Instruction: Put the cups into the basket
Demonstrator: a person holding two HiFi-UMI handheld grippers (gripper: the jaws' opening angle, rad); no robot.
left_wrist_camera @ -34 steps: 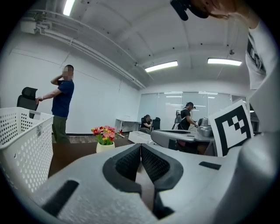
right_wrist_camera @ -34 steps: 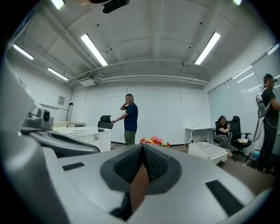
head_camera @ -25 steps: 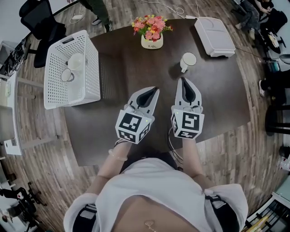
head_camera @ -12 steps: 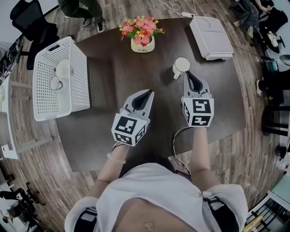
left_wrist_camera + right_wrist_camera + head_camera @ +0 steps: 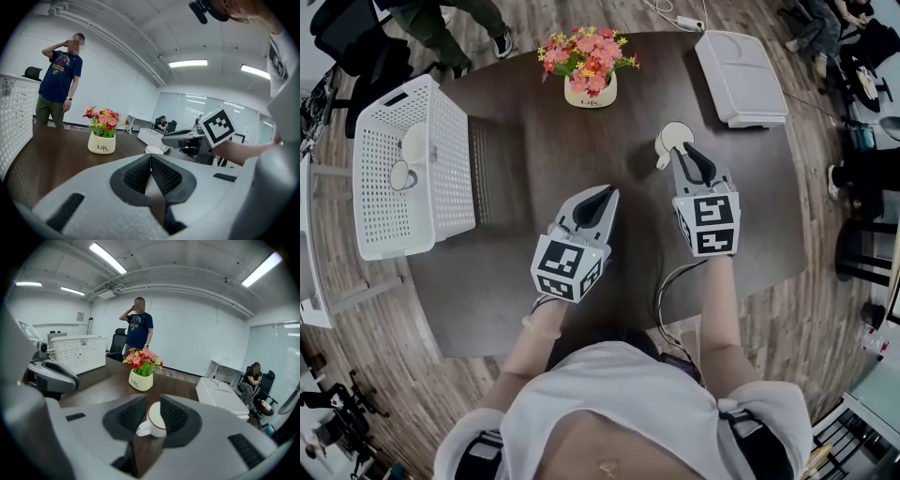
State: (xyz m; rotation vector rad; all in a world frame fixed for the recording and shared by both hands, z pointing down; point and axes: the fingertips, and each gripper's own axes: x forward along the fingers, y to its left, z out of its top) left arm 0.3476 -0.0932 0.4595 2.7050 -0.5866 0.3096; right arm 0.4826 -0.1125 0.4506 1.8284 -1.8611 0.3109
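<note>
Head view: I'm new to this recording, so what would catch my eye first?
The right gripper, whose jaws have just been opening, has a small white ceramic cup between its tips on the dark wooden table. A white perforated plastic basket at the table's left edge holds two more cups.

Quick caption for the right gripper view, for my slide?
Right gripper, its jaws just opening, frames the white cup between its tips, ungripped, on the dark table.
</note>
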